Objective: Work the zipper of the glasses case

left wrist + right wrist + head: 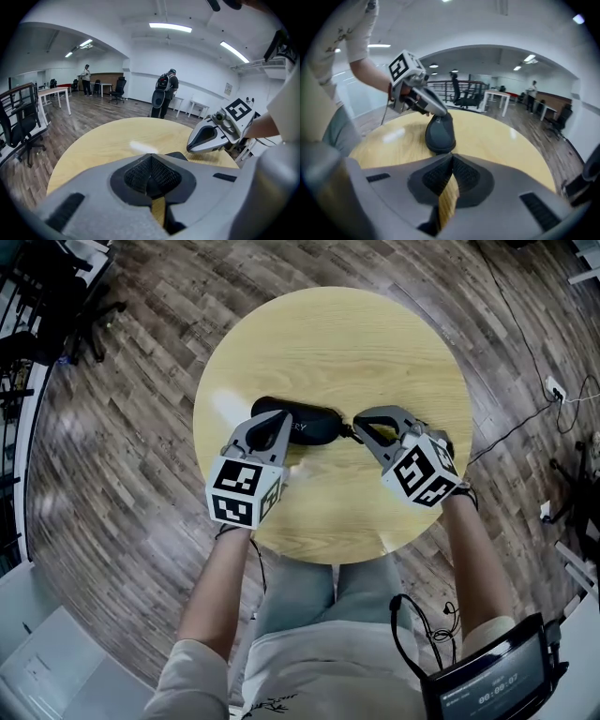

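The grey plastic left gripper [278, 420] and right gripper [361, 425] have black ridged pads [152, 176] and white cubes with black square markers [246, 491]. The person wears a pale short-sleeved top [309, 676] and grey shorts [309, 592].

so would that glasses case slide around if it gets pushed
Probably slides easily: the glasses case lies on a smooth, shiny table. It looks like a stiff rounded shell, so likely keeps its shape. Long and low, it seems unlikely to tip.
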`<state>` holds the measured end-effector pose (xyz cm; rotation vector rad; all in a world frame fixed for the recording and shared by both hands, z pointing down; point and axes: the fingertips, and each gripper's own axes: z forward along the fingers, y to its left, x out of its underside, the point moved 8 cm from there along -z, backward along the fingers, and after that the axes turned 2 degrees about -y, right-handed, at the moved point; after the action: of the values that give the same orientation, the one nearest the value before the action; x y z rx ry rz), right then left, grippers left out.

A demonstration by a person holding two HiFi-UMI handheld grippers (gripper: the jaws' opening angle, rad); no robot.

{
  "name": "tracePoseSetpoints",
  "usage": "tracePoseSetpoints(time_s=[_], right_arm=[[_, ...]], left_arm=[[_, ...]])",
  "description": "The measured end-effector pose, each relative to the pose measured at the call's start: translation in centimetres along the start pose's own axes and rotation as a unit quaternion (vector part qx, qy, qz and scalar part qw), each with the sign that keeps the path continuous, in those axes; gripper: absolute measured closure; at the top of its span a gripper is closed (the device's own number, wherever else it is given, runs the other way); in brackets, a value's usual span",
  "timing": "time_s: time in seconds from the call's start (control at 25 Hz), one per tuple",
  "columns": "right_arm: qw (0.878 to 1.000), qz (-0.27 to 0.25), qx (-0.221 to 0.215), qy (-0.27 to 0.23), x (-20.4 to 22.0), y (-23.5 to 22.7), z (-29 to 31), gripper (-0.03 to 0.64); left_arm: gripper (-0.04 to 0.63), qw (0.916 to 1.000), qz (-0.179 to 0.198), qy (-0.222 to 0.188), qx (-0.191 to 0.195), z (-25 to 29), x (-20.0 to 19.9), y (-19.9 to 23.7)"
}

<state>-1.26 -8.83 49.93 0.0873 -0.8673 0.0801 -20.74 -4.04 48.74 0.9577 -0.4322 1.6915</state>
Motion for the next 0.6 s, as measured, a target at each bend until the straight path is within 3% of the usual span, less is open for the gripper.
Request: tracePoseSetpoints(time_s=[0.08,0.2,0.32,0.6], right_arm=[[0.998,-0.038,-0.044,0.018,0.2,-0.3,0.9,0.615],[0.994,-0.070,-0.076,0.031,0.1,-0.8,1.8,0.615],[0.989,-0.086,-0.113,0.036,-0.1,-0.9,2.7,0.560],[0.974,-0.155,-0.153,0.065,-0.7,-0.9,4.3,0.557]], left_arm=[[0.591,1.0000,0.004,-0.002,-0.003,0.0,0.0,-0.1],[0.591,1.0000,0.004,-0.005,-0.005,-0.1,0.2,-0.2],[0.591,1.0000,0.000,-0.004,-0.007,-0.2,0.3,-0.2],[0.591,0.9999,-0.010,-0.004,-0.013,-0.2,0.4,-0.2]])
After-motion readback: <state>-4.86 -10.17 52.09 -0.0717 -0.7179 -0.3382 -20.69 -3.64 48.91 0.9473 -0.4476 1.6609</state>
